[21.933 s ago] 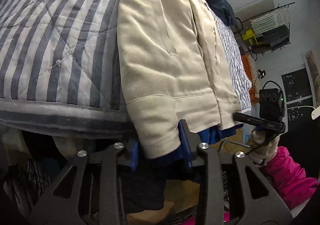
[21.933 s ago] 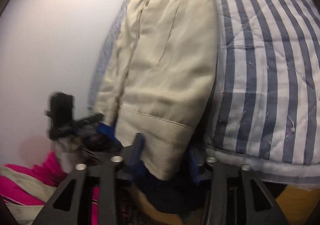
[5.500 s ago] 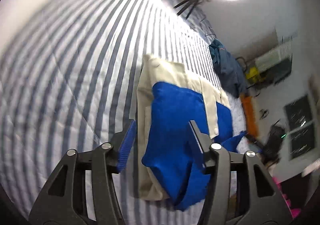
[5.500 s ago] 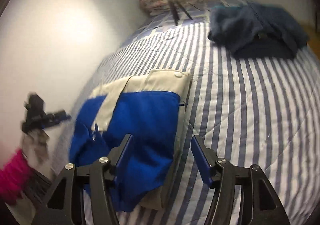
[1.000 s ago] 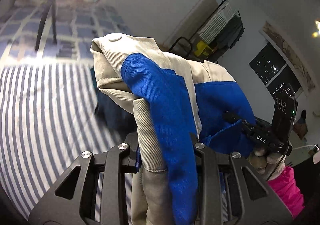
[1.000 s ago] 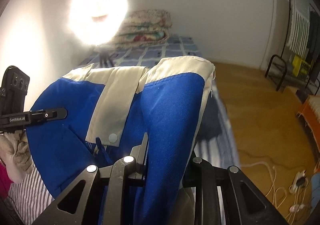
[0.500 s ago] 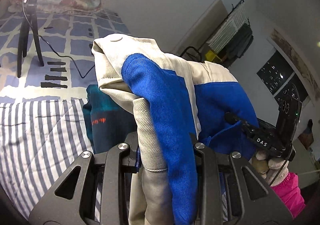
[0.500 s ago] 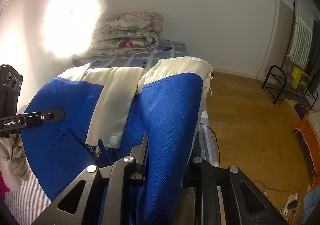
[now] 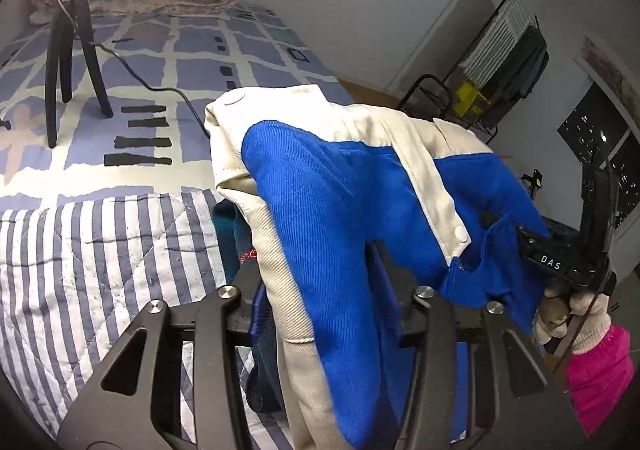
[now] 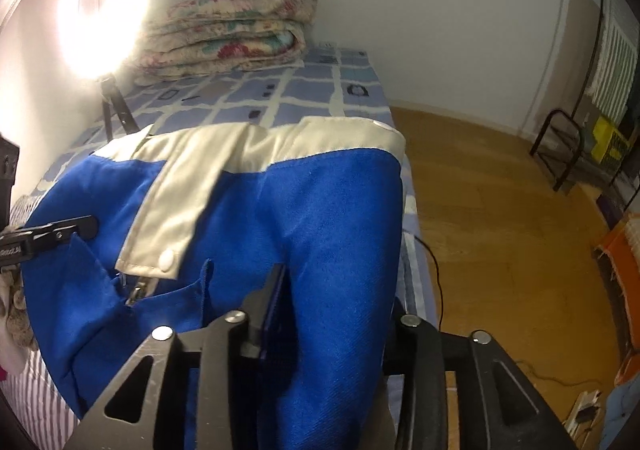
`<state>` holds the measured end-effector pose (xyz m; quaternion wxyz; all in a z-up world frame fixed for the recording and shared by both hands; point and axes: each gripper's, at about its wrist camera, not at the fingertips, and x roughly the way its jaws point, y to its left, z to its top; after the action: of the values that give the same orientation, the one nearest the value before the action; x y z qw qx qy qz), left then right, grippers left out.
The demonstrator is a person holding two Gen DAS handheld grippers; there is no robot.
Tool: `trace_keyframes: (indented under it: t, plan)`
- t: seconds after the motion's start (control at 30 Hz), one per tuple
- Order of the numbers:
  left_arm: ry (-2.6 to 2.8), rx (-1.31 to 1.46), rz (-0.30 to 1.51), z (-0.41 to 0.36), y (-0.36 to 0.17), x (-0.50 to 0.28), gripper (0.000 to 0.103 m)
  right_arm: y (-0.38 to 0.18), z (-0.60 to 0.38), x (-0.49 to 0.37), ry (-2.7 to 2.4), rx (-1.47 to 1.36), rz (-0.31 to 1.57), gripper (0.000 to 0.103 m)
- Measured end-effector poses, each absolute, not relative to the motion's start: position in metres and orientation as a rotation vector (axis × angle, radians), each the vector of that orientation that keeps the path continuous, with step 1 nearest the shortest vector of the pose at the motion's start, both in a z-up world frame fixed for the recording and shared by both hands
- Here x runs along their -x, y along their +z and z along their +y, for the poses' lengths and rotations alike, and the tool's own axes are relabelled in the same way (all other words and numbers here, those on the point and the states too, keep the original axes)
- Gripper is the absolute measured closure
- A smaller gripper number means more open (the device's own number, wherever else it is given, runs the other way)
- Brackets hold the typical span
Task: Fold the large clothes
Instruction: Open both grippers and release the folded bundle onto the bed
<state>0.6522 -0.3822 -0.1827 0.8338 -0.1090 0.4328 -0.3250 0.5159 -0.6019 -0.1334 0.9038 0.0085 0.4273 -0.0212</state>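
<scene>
The folded cream-and-blue cotton jacket (image 9: 320, 209) is held up in the air over the grey-striped quilted bed cover (image 9: 100, 250), clamped at one edge by the left gripper (image 9: 328, 314) and at the other by the right gripper (image 10: 332, 310). Both sets of jaws are closed tight on the fabric, and a dark teal garment (image 9: 232, 234) is partly hidden underneath.

bed (image 9: 168, 61): checked sheet at head end, striped quilt (image 9: 100, 250) nearer. Folded floral blanket (image 10: 228, 29) at head; black tripod (image 9: 68, 49) stands just in front.
</scene>
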Motion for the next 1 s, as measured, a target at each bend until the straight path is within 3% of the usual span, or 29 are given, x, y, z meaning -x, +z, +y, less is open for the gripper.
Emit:
trace_keyframes:
  t: [0.03,0.1,0.17,0.27,0.67,1.0]
  plan:
    - [-0.674,0.219,0.917,-0.382,-0.182,-0.652,0.043,-0.134,-0.604,-0.516,-0.065,-0.007,0.880,0.052]
    - [-0.639,0.186,0.908,-0.382,-0.181,-0.651,0.034,-0.134,-0.606,-0.514,-0.113,0.020,0.872,0.033]
    - [-0.633,0.165,0.907,-0.382,-0.179,-0.649,0.034,-0.133,-0.610,-0.511,-0.131,0.009,0.878,0.029]
    - [-0.596,0.130,0.899,-0.380,-0.175,-0.646,0.028,-0.128,-0.614,-0.503,-0.163,-0.009,0.871,0.028]
    - [-0.562,0.138,0.868,-0.328,-0.142,-0.607,0.028,-0.074,-0.598,-0.438,-0.249,-0.037,0.768,0.028]
    - [-0.566,0.083,0.773,-0.274,-0.059,-0.494,0.028,-0.002,-0.527,-0.330,-0.215,-0.043,0.681,0.028]
